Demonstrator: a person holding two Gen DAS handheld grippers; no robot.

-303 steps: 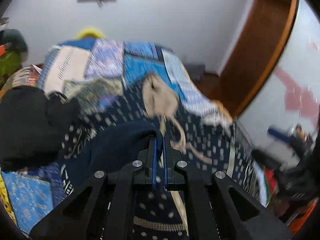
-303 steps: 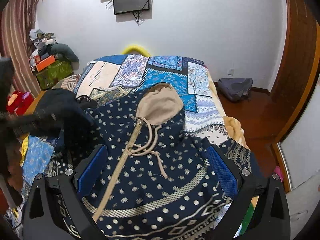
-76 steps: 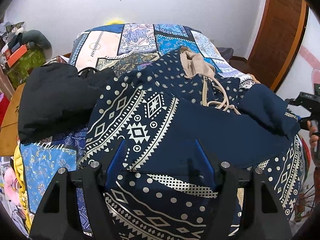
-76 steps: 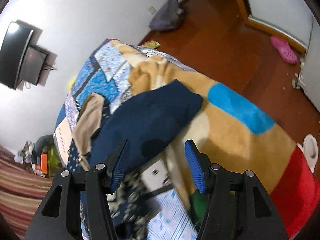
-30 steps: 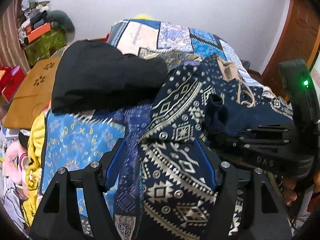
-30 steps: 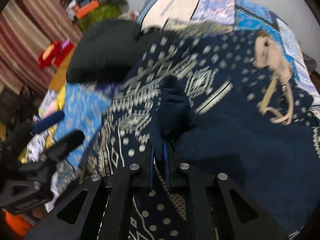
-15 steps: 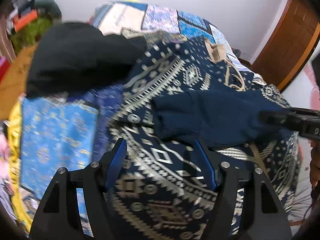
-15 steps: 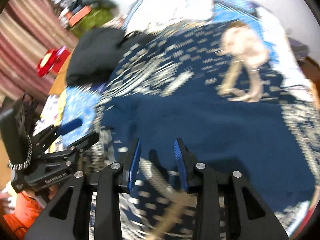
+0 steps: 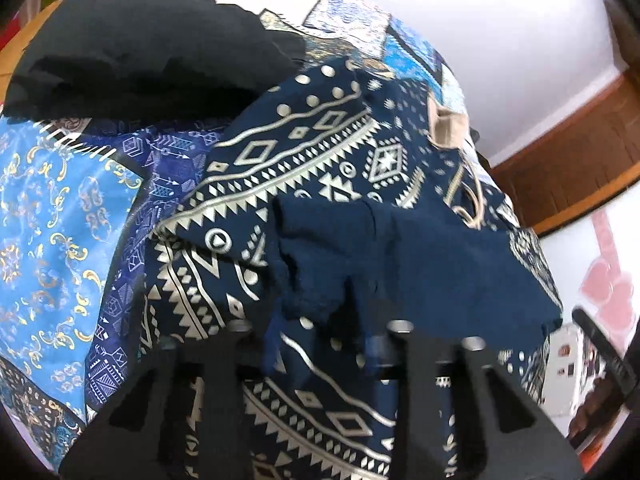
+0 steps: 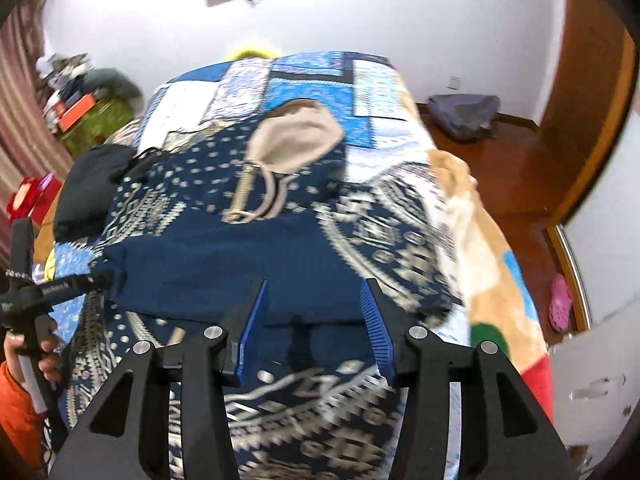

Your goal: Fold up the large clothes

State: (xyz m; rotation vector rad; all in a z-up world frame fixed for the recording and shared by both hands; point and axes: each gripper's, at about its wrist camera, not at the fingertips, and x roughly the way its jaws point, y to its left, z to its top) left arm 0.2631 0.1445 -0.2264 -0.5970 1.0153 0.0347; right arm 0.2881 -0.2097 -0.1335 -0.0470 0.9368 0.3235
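A navy hoodie (image 9: pixel 320 168) with a white geometric print lies spread on the bed, also in the right wrist view (image 10: pixel 256 200). Its tan-lined hood (image 10: pixel 296 140) and drawstrings point to the far end. A plain navy sleeve (image 9: pixel 420 264) lies folded across the chest, seen too in the right wrist view (image 10: pixel 224 268). My left gripper (image 9: pixel 320 340) is open, its blue pads at the cuff end of the sleeve, blurred. It also shows from the side in the right wrist view (image 10: pixel 96 280). My right gripper (image 10: pixel 314 320) is open and empty above the sleeve.
A black garment (image 9: pixel 132 40) lies on the bed's left side, also in the right wrist view (image 10: pixel 88 188). A patchwork bedspread (image 10: pixel 320 80) covers the bed. A grey bag (image 10: pixel 464 116) sits on the wooden floor (image 10: pixel 512 176) by the wall. A pink slipper (image 10: pixel 560 300) lies right.
My right gripper has opened wider and pulled back from the folded sleeve. My left gripper has moved in low to the sleeve's cuff end.
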